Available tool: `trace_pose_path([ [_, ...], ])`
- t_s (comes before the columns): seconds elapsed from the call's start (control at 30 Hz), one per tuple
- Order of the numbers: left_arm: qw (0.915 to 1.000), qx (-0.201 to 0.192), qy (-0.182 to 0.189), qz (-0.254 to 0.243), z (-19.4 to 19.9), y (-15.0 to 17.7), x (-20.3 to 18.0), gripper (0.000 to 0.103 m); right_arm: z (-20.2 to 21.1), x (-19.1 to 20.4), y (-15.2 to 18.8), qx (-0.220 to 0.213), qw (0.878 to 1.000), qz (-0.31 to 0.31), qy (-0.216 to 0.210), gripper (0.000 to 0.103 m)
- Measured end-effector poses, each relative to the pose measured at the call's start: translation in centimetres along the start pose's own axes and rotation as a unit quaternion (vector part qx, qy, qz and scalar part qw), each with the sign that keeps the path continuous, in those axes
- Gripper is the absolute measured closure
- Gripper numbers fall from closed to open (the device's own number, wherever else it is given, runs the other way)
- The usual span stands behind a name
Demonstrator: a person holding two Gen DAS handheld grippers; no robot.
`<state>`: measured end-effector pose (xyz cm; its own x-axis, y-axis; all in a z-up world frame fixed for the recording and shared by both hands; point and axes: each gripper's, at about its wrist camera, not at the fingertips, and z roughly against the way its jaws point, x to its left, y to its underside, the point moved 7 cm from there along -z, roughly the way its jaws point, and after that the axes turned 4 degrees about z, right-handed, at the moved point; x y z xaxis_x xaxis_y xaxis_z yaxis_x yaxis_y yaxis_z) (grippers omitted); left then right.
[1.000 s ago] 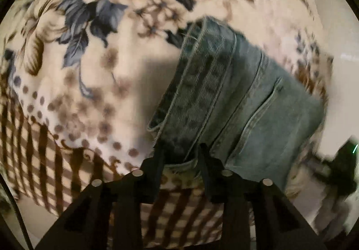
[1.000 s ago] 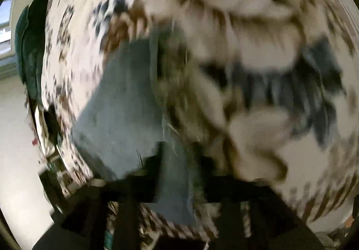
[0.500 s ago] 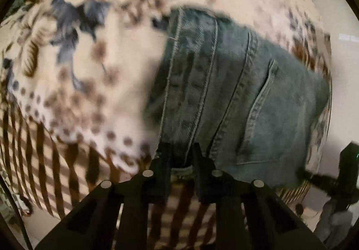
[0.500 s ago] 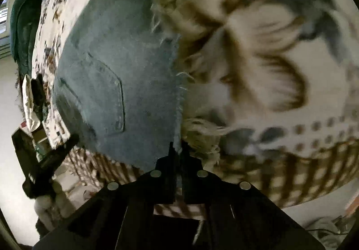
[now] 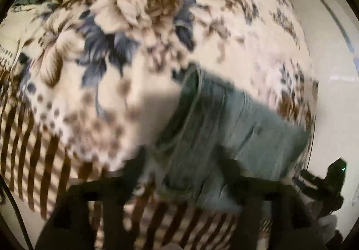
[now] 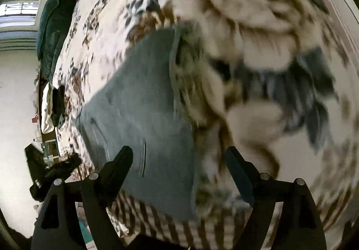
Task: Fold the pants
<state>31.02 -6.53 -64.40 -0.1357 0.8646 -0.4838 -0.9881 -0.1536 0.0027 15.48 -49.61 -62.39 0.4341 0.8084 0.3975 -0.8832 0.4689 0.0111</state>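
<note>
Both grippers were released: left gripper (image 5: 181, 160) and right gripper (image 6: 179, 160) each spread wide over folded jeans (image 6: 143, 104) on floral blanket (image 6: 280, 14).

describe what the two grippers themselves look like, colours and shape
Both are matte black plastic. The right gripper has two wedge-shaped fingers tapering to blunt tips, on angular triangular struts with cut-outs and round silver screw heads. The left gripper is blurred but shows the same dark, angular frame. No cables or markings are visible on either.
</note>
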Motion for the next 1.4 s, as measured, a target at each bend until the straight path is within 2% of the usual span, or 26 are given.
trace_pose_path([
  [0.03,0.9998,0.006,0.019,0.008,-0.9,-0.9,0.1,0.011,-0.4,0.0,-0.8,0.0,1.0,-0.001,-0.004,0.016],
  [0.17,0.9961,0.037,0.074,0.03,-4.6,-3.2,-2.1,0.011,-3.7,-1.8,-3.1,0.032,0.999,-0.002,-0.026,0.015],
  [0.27,0.9923,0.079,0.092,0.026,-7.1,-3.7,-3.2,0.011,-6.1,-2.1,-3.3,0.045,0.998,0.024,-0.019,0.014],
  [0.3,0.9922,0.087,0.088,0.019,-7.9,-3.6,-3.3,0.011,-6.4,-2.0,-3.3,0.043,0.998,0.027,-0.022,0.014],
  [0.4,0.99,0.103,0.096,0.009,-8.0,-2.9,-2.3,0.009,-6.1,-1.6,-3.4,0.035,0.997,0.016,-0.064,0.015],
  [0.47,0.9876,0.118,0.104,0.003,-8.2,-3.0,-2.3,0.009,-5.5,-0.8,-2.9,0.046,0.991,0.017,-0.121,0.027],
  [0.5,0.9871,0.123,0.103,-0.002,-8.3,-3.0,-2.2,0.009,-5.7,0.1,-2.7,0.057,0.988,0.024,-0.144,0.027],
  [0.53,0.9867,0.129,0.099,-0.007,-8.6,-3.0,-2.1,0.009,-6.2,0.8,-2.4,0.07,0.987,0.043,-0.141,0.027],
  [0.6,0.9866,0.135,0.092,-0.01,-8.8,-3.2,-2.2,0.009,-8.2,0.7,-2.3,0.087,0.991,0.072,-0.077,0.027],
  [0.73,0.987,0.136,0.048,-0.07,-8.0,-2.9,-2.9,0.009,-9.1,0.2,-3.0,0.083,0.993,0.045,-0.074,0.027],
  [0.83,0.9807,0.163,0.05,-0.096,-9.0,-2.0,-2.9,0.009,-9.1,-0.1,-3.0,0.087,0.992,0.045,-0.081,0.027],
  [0.9,0.9789,0.168,0.058,-0.101,-9.1,-1.9,-3.2,0.013,-9.6,-0.1,-3.2,0.087,0.992,0.035,-0.088,0.027],
  [0.97,0.9751,0.166,0.057,-0.136,-8.6,-1.2,-4.6,0.024,-9.3,0.2,-3.3,0.09,0.99,0.022,-0.102,0.027],
  [1.0,0.9713,0.163,0.054,-0.165,-8.2,-0.7,-5.5,0.037,-9.3,0.8,-3.3,0.088,0.989,0.018,-0.115,0.029],
  [1.03,0.9687,0.159,0.051,-0.184,-8.1,-0.4,-6.1,0.043,-9.0,1.6,-3.4,0.085,0.987,0.018,-0.136,0.036],
  [1.07,0.9678,0.155,0.043,-0.193,-8.2,-0.2,-6.3,0.043,-8.9,2.5,-3.4,0.085,0.984,0.025,-0.153,0.041],
  [1.1,0.9685,0.153,0.039,-0.192,-8.5,-0.3,-6.2,0.043,-9.2,3.0,-3.5,0.088,0.984,0.042,-0.148,0.042],
  [1.17,0.9713,0.163,0.051,-0.165,-9.7,-0.6,-5.6,0.043,-10.4,3.0,-3.5,0.096,0.987,0.063,-0.109,0.045],
  [1.23,0.9737,0.162,0.066,-0.146,-9.9,-1.0,-5.6,0.047,-11.4,2.9,-3.8,0.095,0.988,0.051,-0.107,0.047],
  [1.3,0.9733,0.15,0.068,-0.16,-9.1,-1.1,-6.0,0.06,-11.4,3.2,-4.2,0.086,0.99,0.048,-0.101,0.064],
  [1.33,0.9727,0.14,0.067,-0.172,-8.7,-0.8,-6.6,0.066,-11.1,3.4,-4.2,0.08,0.991,0.05,-0.1,0.078],
  [1.4,0.9727,0.133,0.066,-0.178,-7.7,-0.5,-7.2,0.07,-10.4,4.0,-3.9,0.07,0.991,0.058,-0.093,0.084],
])
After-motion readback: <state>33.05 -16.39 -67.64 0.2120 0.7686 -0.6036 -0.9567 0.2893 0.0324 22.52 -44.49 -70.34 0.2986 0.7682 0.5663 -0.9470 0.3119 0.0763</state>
